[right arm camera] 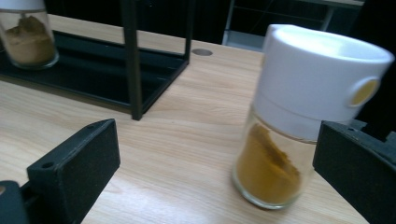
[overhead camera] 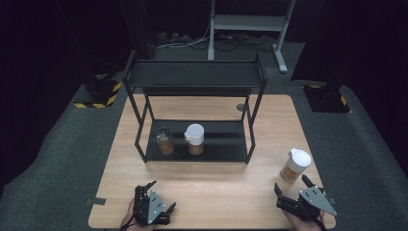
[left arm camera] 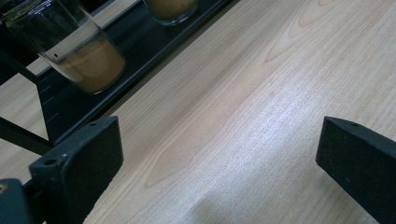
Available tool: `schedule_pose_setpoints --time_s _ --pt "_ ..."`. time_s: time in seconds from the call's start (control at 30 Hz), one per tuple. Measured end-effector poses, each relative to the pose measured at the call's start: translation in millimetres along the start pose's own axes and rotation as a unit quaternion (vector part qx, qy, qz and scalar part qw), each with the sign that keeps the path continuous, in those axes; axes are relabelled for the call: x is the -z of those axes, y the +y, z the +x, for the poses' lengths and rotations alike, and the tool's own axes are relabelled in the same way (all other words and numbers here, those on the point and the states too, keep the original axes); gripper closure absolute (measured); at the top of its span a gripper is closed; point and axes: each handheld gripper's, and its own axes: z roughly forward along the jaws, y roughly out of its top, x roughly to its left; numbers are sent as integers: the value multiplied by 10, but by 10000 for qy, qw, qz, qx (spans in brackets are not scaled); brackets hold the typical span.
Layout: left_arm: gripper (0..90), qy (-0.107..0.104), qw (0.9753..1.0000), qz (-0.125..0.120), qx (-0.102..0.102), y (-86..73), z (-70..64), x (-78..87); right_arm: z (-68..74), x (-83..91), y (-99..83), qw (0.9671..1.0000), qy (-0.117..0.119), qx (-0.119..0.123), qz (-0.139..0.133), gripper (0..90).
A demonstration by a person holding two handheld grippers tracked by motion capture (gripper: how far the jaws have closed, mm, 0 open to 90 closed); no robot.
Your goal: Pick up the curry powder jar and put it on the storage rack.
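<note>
White-lidded spice jar (right arm camera: 299,116) between spread right tool (right arm camera: 217,172) jaws; left tool (left arm camera: 219,163) spread, empty

Spice jar (right arm camera: 299,130) just inside the right gripper's (right arm camera: 215,163) right-hand jaw: white cap, clear glass, mustard-yellow powder, plus a yellow dot on the cap. Both jaws are matte black. Table (right arm camera: 187,140) under them is pale wood grain. Rack (right arm camera: 135,60) past the left-hand jaw is black too.
</note>
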Motion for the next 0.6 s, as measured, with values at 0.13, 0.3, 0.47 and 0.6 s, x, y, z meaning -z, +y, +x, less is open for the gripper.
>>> schedule_pose_setpoints --time_s 0.13,0.3,0.47,0.6 --pt "10 -5 10000 4 4 2 2 -1 -39 1 -6 10000 -92 -35 -9 0" --pt "10 -12 10000 4 3 1 4 -1 -66 -15 -11 9999 -153 -33 9 0" --pt "10 -14 10000 4 7 1 6 -1 -94 -35 -20 9998 -188 -45 -24 0" --pt "10 -8 10000 12 0 4 3 -2 -115 -54 -27 9998 -196 -50 -47 0"
